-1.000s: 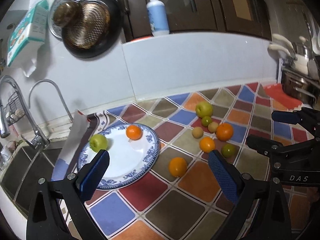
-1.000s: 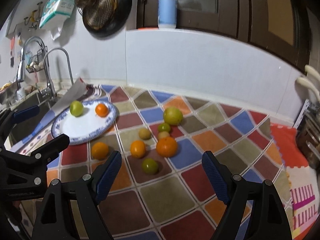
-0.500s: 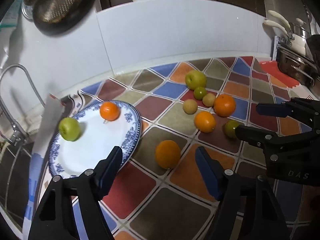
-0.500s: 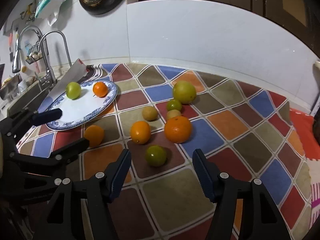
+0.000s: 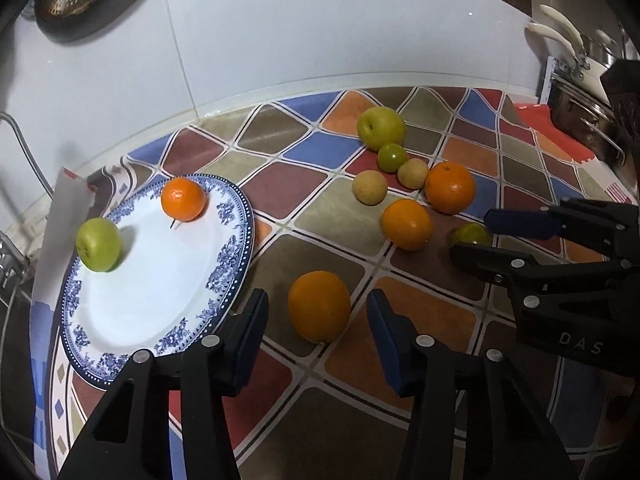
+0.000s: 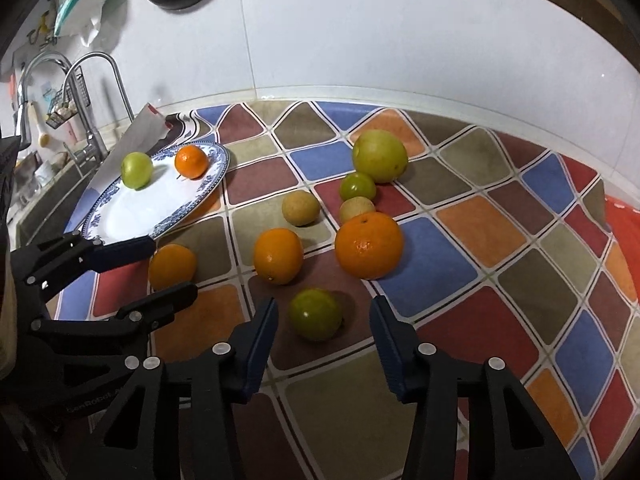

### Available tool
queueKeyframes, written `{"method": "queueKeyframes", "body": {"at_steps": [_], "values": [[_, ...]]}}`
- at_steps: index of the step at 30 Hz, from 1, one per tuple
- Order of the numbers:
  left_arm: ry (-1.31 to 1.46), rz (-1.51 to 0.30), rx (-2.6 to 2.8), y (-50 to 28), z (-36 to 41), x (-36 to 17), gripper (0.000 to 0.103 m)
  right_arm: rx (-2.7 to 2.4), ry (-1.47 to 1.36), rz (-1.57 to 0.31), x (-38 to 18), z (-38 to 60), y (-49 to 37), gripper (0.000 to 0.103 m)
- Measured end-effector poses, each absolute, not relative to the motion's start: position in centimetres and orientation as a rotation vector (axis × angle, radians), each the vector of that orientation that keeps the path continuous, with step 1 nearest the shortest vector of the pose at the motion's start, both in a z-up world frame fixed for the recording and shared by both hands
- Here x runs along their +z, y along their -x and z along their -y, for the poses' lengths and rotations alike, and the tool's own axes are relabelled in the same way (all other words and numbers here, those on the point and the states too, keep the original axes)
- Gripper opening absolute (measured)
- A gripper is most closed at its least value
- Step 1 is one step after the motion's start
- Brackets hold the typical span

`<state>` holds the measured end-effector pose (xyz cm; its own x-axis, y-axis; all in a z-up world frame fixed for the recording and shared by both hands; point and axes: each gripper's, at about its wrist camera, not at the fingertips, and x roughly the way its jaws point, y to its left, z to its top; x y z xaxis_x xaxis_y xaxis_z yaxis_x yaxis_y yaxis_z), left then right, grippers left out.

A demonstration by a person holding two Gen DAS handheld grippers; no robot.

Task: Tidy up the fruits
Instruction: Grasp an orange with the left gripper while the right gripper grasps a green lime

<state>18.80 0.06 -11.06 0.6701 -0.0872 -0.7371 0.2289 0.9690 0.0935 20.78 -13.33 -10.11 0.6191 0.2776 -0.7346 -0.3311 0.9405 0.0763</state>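
A blue-rimmed white plate (image 5: 132, 312) (image 6: 132, 216) holds a green apple (image 5: 98, 244) and a small orange (image 5: 183, 199). My left gripper (image 5: 318, 330) is open, its jaws on either side of a loose orange (image 5: 319, 306) on the counter, apart from it. My right gripper (image 6: 324, 334) is open around a small green fruit (image 6: 315, 314), not touching. Beyond lie two more oranges (image 6: 278, 255) (image 6: 368, 245), two tan fruits (image 6: 300, 208), a small green one (image 6: 357, 186) and a big green apple (image 6: 379, 155).
The counter has a colourful diamond-patterned cover (image 6: 460, 248). A sink with a tap (image 6: 96, 92) lies left of the plate. Steel pots (image 5: 588, 120) stand at the far right. A white tiled wall (image 5: 320, 32) backs the counter.
Both grippers have moved down and forward. The left one now brackets the loose orange, the right one the small green fruit. The fruits have not moved.
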Motion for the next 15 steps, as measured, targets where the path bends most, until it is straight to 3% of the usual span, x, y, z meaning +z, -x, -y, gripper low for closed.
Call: {"method": "queueKeyframes", "body": {"at_steps": [5, 9, 15], "values": [[-0.153, -0.851, -0.191, -19.42, -0.48, -11.45, 0.032, 0.373, 0.055, -0.861, -10.58, 13.02, -21.10, 0.037], [-0.156, -0.843, -0.184, -19.37, -0.43, -11.38, 0.032, 0.378, 0.061, -0.857, -10.54, 12.77, -20.95, 0.031], [-0.152, -0.815, -0.172, -18.65, -0.56, -10.68, 0.032, 0.383, 0.063, -0.841, -9.87, 12.74, -20.45, 0.030]]}}
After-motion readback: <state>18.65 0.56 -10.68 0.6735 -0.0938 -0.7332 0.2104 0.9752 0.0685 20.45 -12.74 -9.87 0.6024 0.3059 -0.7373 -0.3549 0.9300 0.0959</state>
